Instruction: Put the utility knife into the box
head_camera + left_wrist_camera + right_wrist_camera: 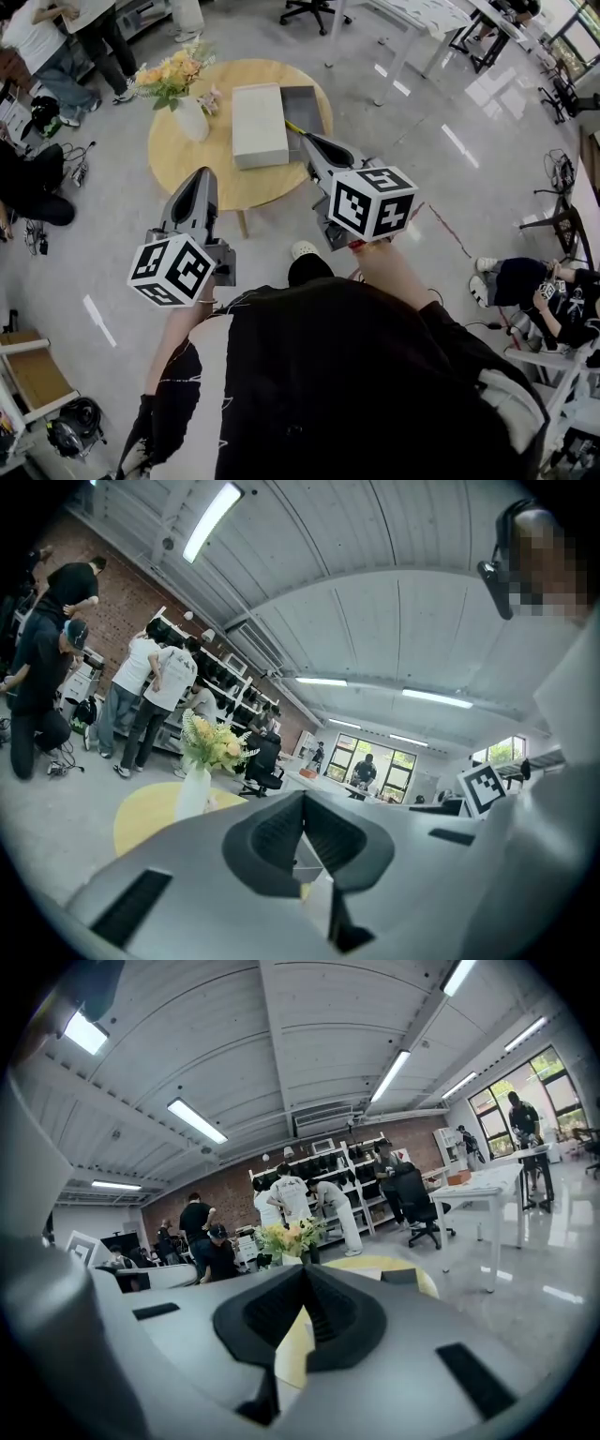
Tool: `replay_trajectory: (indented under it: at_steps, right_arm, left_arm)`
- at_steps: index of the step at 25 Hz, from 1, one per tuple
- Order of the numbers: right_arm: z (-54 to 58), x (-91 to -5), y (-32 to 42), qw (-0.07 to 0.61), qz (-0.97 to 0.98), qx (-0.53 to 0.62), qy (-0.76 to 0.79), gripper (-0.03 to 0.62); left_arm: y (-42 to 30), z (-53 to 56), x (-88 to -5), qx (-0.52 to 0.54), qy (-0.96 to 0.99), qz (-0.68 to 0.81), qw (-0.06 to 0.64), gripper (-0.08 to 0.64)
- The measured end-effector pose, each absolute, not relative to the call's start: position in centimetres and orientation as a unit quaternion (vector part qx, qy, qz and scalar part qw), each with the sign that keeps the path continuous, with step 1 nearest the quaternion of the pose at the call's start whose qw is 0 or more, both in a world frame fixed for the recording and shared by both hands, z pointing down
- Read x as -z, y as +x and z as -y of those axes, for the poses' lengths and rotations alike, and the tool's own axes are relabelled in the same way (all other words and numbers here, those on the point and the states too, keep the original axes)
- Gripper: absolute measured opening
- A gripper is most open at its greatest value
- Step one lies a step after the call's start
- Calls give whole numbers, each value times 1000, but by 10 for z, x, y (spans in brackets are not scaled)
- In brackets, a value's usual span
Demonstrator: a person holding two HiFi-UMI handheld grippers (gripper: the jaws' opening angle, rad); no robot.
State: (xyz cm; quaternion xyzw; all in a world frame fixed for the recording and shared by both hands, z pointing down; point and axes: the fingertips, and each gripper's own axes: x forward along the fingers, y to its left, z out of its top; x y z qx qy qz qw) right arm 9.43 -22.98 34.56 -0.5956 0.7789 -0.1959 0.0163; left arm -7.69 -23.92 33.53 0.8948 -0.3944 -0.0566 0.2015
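Note:
The yellow and black utility knife (294,126) shows as a thin strip by the near left corner of the open grey box (306,105) on the round wooden table (187,155). My right gripper (307,139) is shut, its tip just short of the knife. I cannot tell whether they touch, and the right gripper view shows no knife between the jaws. My left gripper (203,174) is shut with nothing in it, over the table's near edge. The box (302,866) peeks through the left jaws' gap.
A white box lid (259,124) lies left of the grey box. A white vase of flowers (185,103) stands at the table's left. People stand and sit around the room, and white desks (412,19) and office chairs stand beyond the table.

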Motion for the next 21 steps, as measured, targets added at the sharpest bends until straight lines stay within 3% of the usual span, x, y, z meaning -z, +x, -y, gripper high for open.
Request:
replay_trajectory:
  at_steps: [21]
  right_arm:
    - [193, -364, 75, 4, -774, 208, -598, 5]
  left_arm:
    - [-91, 206, -342, 54, 898, 386, 205, 11]
